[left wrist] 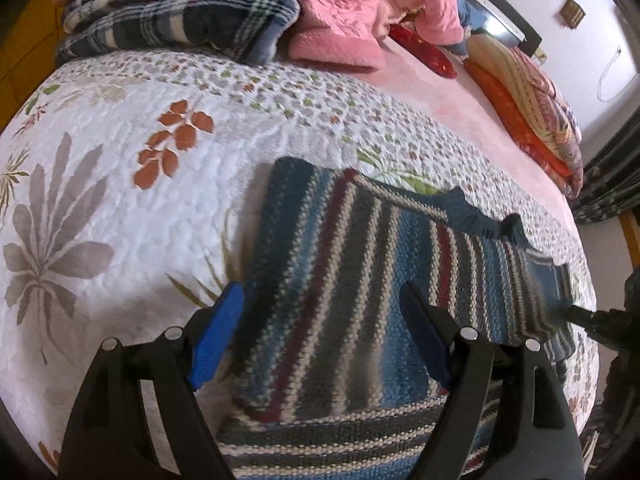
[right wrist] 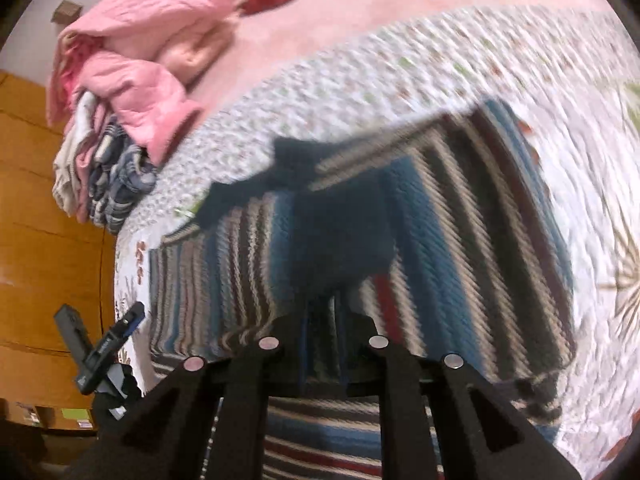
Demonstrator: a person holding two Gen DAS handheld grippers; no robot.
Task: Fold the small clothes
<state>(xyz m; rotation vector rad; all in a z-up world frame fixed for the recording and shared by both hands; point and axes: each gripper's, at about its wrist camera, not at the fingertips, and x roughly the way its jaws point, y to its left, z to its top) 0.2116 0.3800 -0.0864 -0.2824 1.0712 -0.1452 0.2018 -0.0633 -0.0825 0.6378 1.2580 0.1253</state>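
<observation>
My left claw hangs spread over the striped sweater on the quilted bed; my right claw pinches its dark cuff; I fear a tug drags the fold askew.

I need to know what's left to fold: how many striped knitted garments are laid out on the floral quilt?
1: the striped sweater lies spread on the quilt, directly ahead of both grippers. More clothes may be hidden in the pile behind.

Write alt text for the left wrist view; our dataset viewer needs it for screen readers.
An open left claw hovers over a striped knitted sweater lying on a floral quilt. Folded plaid and pink clothes are piled behind.
</observation>
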